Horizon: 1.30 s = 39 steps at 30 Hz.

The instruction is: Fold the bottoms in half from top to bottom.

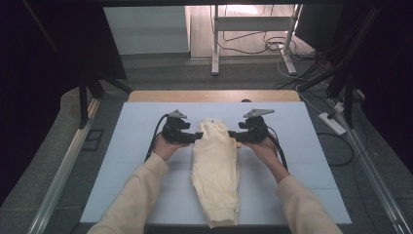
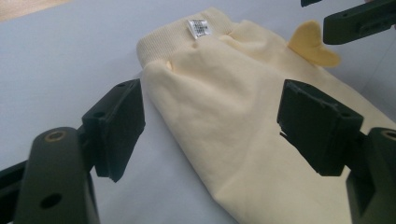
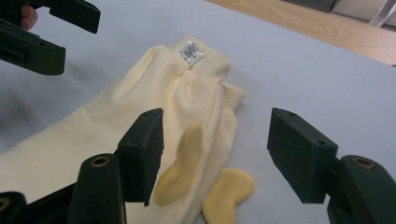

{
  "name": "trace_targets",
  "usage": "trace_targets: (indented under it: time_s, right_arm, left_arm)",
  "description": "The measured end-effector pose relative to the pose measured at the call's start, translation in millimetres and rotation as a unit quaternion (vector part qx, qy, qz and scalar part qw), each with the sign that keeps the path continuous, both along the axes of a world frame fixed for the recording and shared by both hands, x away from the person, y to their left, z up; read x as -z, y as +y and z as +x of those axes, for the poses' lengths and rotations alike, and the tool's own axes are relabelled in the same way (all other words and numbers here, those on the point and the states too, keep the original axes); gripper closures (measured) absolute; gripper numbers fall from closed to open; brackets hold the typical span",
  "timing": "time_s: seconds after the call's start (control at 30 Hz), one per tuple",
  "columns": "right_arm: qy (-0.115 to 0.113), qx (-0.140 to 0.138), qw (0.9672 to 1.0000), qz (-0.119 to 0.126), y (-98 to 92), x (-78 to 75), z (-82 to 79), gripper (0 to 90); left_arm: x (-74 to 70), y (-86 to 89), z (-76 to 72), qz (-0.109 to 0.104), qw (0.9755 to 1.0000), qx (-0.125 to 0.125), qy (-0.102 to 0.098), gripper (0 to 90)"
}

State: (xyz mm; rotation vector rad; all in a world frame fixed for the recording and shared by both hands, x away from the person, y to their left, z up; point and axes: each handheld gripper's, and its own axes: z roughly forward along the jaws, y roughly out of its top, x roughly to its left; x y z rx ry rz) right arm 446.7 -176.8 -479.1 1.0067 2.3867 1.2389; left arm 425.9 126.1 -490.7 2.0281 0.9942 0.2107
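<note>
Right gripper view shows darker yellow flaps [image 3: 180, 170] on the garment [image 3: 140, 121] between its parted fingers [image 3: 140, 154].

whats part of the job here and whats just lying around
In use:
- yellow garment, folded long on the mat
- left gripper, open at the garment's edge
- right gripper, open by the two darker yellow flaps

Lying about:
- power strip and cables on the floor
- white stand behind the table
</note>
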Motion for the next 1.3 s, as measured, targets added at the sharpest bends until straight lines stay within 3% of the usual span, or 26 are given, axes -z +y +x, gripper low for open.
trace_targets:
  time_s: [0.17,0.53,0.9,1.2,1.3]
  right_arm:
    - [0.012,-0.001,0.9999,0.000,3.8,5.6,5.9,36.7]
    - [0.031,-0.005,0.9994,-0.013,11.9,21.4,14.0,36.7]
    - [0.046,-0.006,0.9987,-0.019,14.9,34.2,20.0,36.8]
    - [0.065,-0.004,0.9975,-0.030,14.8,46.7,24.1,37.6]
    - [0.060,-0.005,0.9978,-0.029,16.1,48.6,23.9,39.0]
  left_arm:
    - [5.0,-1.0,3.8,0.005,1.0000,-0.001,0.002,25.0]
    - [17.1,-2.1,12.8,-0.006,0.9996,-0.015,0.021,23.9]
    - [32.2,-11.4,18.3,0.016,0.9990,-0.016,0.038,23.9]
    - [38.4,-12.4,20.6,0.020,0.9984,-0.016,0.051,24.7]
    - [40.8,-14.5,20.7,0.024,0.9981,-0.013,0.056,25.6]
